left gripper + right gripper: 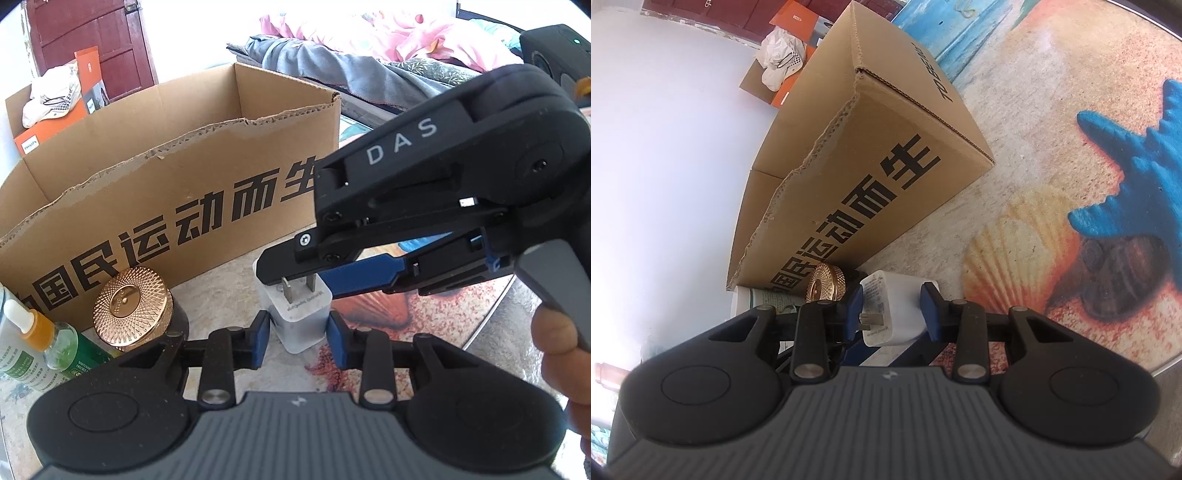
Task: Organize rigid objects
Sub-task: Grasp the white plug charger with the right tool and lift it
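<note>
A white charger plug (303, 314) stands on the beach-print mat with its two prongs up, just in front of an open cardboard box (184, 192). My left gripper (299, 332) has its blue pads (260, 338) against the plug's two sides. My right gripper (295, 280) reaches in from the right and clamps the plug's top near the prongs. In the right wrist view the charger (886, 295) sits between the right gripper (892, 314) pads, with the box (868, 147) behind it.
A jar with a gold patterned lid (129, 295) (825, 284) stands left of the plug against the box. A dropper bottle (33, 325) and a green bottle (70, 354) lie at the far left. A bed (369, 55) is behind. A hand (561, 350) holds the right gripper.
</note>
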